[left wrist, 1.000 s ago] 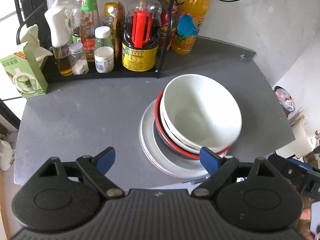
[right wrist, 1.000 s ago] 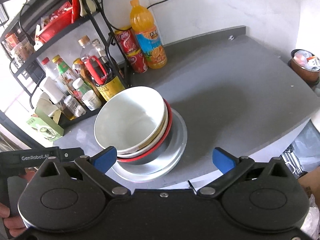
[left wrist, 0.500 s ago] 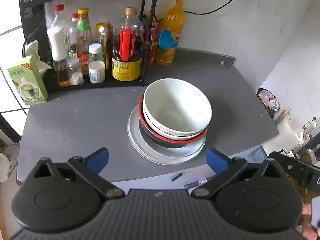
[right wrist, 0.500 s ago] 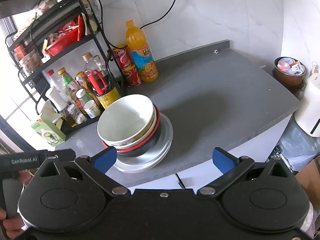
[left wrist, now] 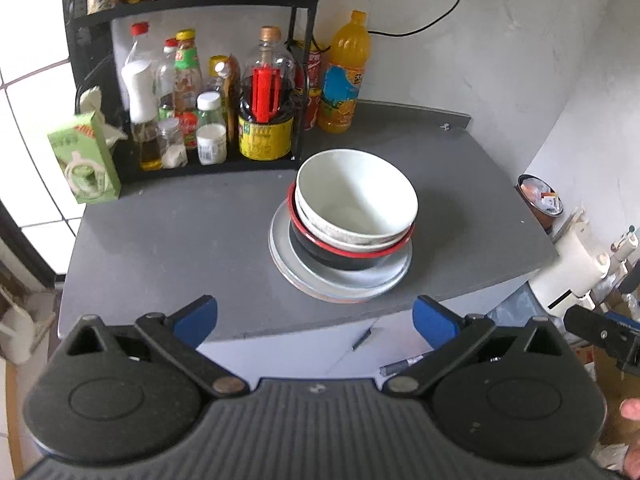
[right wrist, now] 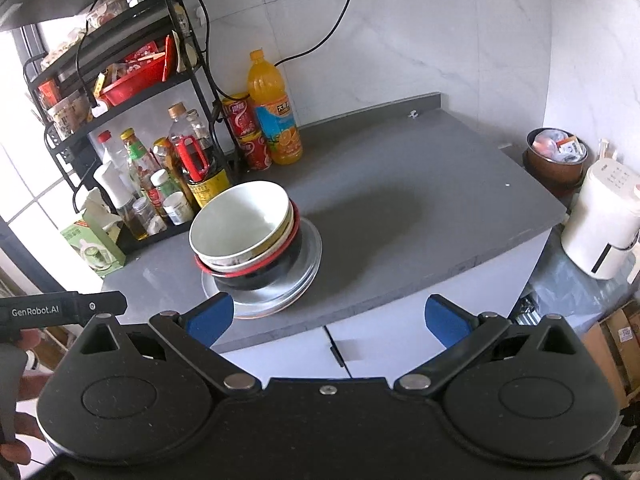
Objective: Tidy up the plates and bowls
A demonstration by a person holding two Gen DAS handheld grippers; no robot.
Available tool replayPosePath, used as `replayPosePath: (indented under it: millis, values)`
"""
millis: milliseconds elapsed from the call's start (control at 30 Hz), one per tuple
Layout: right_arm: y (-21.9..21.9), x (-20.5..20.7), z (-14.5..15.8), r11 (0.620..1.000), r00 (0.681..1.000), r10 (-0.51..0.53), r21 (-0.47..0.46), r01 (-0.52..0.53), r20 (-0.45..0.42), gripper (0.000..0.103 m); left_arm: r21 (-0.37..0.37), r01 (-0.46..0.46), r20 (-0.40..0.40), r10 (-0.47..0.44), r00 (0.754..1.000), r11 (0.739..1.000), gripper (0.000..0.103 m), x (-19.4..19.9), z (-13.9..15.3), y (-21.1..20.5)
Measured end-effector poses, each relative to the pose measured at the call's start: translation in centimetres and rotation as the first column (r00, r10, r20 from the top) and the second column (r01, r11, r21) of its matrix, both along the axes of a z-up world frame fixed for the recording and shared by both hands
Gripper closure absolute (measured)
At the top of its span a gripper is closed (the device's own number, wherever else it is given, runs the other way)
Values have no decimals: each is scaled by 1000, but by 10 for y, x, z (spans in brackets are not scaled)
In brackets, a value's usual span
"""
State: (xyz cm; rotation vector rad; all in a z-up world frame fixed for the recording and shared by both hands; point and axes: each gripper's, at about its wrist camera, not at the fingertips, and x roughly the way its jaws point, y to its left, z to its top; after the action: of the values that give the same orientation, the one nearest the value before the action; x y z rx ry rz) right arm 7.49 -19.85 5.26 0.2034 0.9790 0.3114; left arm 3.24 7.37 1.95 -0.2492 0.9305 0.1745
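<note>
A white bowl (left wrist: 356, 196) sits nested on top of a second white bowl and a black bowl with a red rim (left wrist: 340, 256), all on stacked grey plates (left wrist: 380, 280) in the middle of the grey counter (left wrist: 168, 240). The same stack shows in the right wrist view: white bowl (right wrist: 240, 220), plates (right wrist: 310, 256). My left gripper (left wrist: 316, 318) is open and empty, held off the counter's front edge. My right gripper (right wrist: 328, 316) is open and empty, also back from the front edge.
A black rack (left wrist: 192, 80) of sauce bottles stands at the back left, with an orange juice bottle (left wrist: 344, 76) and red cans (right wrist: 248, 136) beside it. A green carton (left wrist: 86, 160) is at the left edge. A white appliance (right wrist: 604, 220) and brown bin (right wrist: 556, 156) stand right of the counter.
Both grippers have pulled back and up from the stack, past the counter's front edge. The bowls and plates have not moved. Both stay open.
</note>
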Motion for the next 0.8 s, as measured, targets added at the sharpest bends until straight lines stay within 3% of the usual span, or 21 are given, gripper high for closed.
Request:
replayPosePath:
  millis: [200,333,433,800]
  values:
    - [-8,-16,14,1000,1000,-18,-2,18,-4,0,18,-6,9,6,1000,1000,0,-17,17,-13]
    - [-10,-25,26,1000,999,-26,-12,26,37,0,34,-8,36,6,999,999,0,-30,32,-23]
    - [-11,-30,34,999,997,-47,-18,49,66,0,114,20,58,-27,998,993,0,-38,40,-35]
    - [-11,-42,42,998,994,-48,-43,52,95,0,114,33,79,-42,996,993,0,-57,47,-46]
